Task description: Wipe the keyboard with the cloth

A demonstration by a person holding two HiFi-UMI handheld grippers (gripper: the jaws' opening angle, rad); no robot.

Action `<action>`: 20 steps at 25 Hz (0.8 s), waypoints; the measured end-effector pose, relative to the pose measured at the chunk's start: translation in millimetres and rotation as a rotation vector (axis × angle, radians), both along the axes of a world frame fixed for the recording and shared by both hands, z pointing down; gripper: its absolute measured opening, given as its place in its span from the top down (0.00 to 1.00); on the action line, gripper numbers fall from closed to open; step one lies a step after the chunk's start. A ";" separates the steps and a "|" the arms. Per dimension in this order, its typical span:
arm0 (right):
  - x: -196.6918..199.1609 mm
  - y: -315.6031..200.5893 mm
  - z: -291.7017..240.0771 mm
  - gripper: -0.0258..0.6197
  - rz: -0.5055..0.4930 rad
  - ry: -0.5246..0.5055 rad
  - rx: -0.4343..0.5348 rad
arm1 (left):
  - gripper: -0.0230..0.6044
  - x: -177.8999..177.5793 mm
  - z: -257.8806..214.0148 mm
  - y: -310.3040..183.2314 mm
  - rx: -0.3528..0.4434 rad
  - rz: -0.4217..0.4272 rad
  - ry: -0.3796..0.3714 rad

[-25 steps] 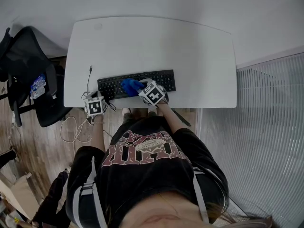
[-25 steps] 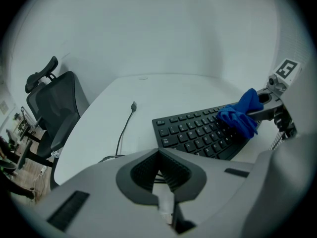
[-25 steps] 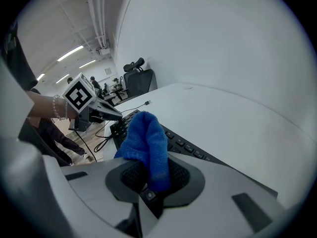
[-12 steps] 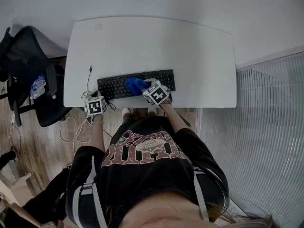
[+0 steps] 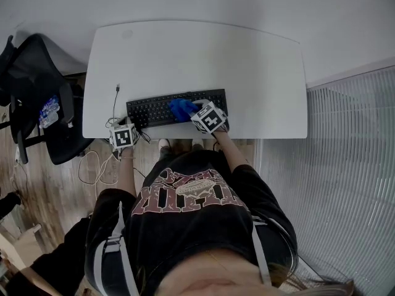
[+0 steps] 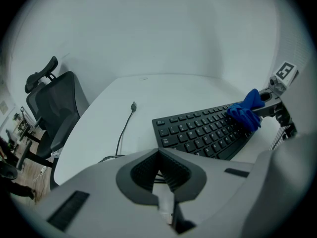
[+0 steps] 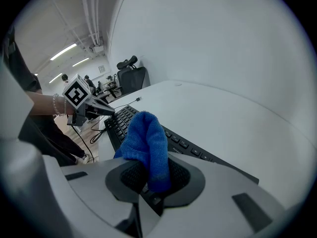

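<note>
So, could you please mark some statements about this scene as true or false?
The right gripper holds the blue cloth. True.
The cloth is at the left end of the keyboard. False: it is right of the middle.
The left gripper holds a second cloth. False: its jaws are together, with nothing between.
A black chair stands beside the white desk. True.

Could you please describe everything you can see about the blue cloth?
The cloth is bright blue, with a soft, fuzzy, towel-like surface. It is bunched into a thick wad, not spread flat. The right gripper is shut on it, its fingers pinching one end while the rest sticks out forward. The cloth rests on the black keyboard, near its middle.
</note>
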State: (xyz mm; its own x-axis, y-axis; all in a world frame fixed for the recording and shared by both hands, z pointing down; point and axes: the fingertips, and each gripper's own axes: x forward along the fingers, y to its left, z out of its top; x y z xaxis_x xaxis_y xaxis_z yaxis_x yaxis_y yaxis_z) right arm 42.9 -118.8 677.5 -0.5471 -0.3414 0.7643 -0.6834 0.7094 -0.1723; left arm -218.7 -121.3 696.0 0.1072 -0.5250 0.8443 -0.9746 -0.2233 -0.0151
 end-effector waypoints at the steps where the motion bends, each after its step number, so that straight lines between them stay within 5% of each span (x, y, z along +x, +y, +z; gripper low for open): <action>1: 2.1 -0.1 0.2 0.86 0.003 0.001 -0.002 | 0.91 0.0 -0.2 -0.1 0.000 0.000 0.000; 20: 59.9 2.0 4.6 0.86 0.102 -0.008 -0.047 | 0.91 -0.1 0.5 0.9 0.003 -0.004 -0.004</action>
